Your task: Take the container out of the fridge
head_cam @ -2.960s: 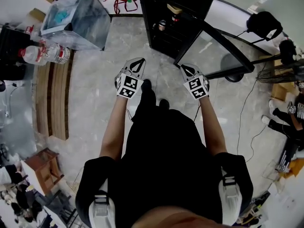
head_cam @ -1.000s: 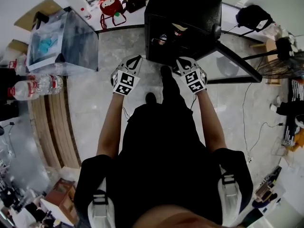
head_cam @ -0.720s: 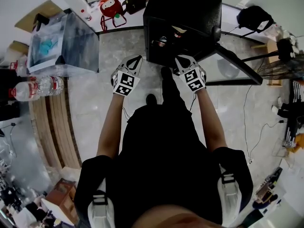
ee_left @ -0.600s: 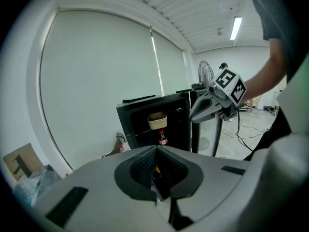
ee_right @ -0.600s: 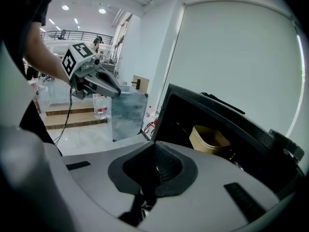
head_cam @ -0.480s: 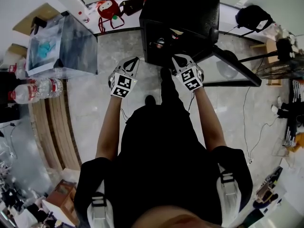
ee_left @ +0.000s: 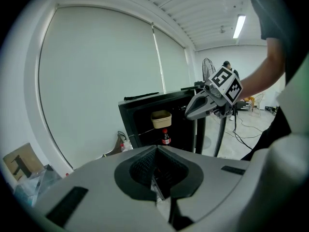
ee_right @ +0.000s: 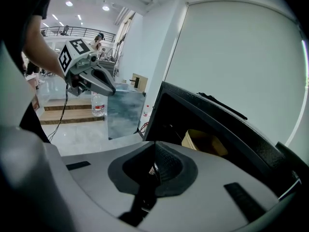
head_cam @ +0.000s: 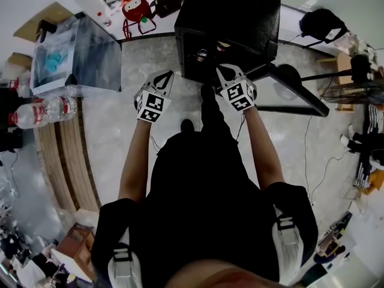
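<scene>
Jaws together; left gripper (head_cam: 165, 77), right gripper (head_cam: 223, 72) facing fridge (head_cam: 240, 11)

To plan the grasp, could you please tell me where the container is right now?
In the left gripper view, the beige container sits on the upper shelf of the open black fridge, directly above a red-capped bottle.

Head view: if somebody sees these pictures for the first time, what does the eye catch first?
The black fridge at the top centre stands out, its door swung open to the right. Just before it, the left gripper and the right gripper point at it, both shut and empty. In the left gripper view a beige container sits on the upper shelf, above a red-capped bottle.
</scene>
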{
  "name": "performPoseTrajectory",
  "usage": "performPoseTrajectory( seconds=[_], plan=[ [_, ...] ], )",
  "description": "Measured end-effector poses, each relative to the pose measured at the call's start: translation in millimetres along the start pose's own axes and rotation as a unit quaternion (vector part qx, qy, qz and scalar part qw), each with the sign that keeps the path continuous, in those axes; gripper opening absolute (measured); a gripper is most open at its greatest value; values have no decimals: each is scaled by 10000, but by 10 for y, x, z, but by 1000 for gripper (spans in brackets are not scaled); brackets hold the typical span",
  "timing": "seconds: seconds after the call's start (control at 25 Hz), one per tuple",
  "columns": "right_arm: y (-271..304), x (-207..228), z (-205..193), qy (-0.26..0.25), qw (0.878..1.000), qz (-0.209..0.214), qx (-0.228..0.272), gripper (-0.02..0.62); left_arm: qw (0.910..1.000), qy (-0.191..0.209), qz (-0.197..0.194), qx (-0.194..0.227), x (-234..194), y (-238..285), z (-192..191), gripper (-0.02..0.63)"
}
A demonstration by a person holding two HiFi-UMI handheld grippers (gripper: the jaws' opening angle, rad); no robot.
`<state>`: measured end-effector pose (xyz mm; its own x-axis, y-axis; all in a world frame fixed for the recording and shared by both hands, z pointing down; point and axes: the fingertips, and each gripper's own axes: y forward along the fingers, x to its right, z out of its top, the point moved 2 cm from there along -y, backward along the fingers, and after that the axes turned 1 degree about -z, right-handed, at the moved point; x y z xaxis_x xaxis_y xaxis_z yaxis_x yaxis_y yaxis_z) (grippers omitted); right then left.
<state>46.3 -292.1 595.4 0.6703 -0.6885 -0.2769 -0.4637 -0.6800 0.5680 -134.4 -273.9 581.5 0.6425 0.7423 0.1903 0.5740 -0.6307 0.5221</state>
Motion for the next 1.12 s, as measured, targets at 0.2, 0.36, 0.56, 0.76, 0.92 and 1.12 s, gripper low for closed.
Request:
performPoseTrajectory(
  seconds=[0.2, 0.36, 0.56, 0.76, 0.92, 1.12],
  plan=[
    [116, 162, 8, -9, 9998, -193, -55, -2, 10000, -46, 45, -49, -52, 62, -11, 18],
    [181, 235, 15, -84, 9994, -324, -93, 3, 9999, -62, 76, -66, -90, 73, -23, 18],
    [276, 296, 3, -15, 9993, -351, -127, 11, 9998, -98, 127, -121, -160, 53, -62, 18],
    [344, 344, -37, 35, 9992, -360, -159, 12, 9997, -117, 143, -159, -170, 62, -67, 18],
    [408, 397, -51, 56, 9989, -430, -152, 54, 9996, -127, 140, -194, -190, 74, -74, 18],
    [487, 461, -103, 91, 9985, -517, -164, 115, 9995, -139, 131, -248, -194, 91, -106, 18]
  ],
)
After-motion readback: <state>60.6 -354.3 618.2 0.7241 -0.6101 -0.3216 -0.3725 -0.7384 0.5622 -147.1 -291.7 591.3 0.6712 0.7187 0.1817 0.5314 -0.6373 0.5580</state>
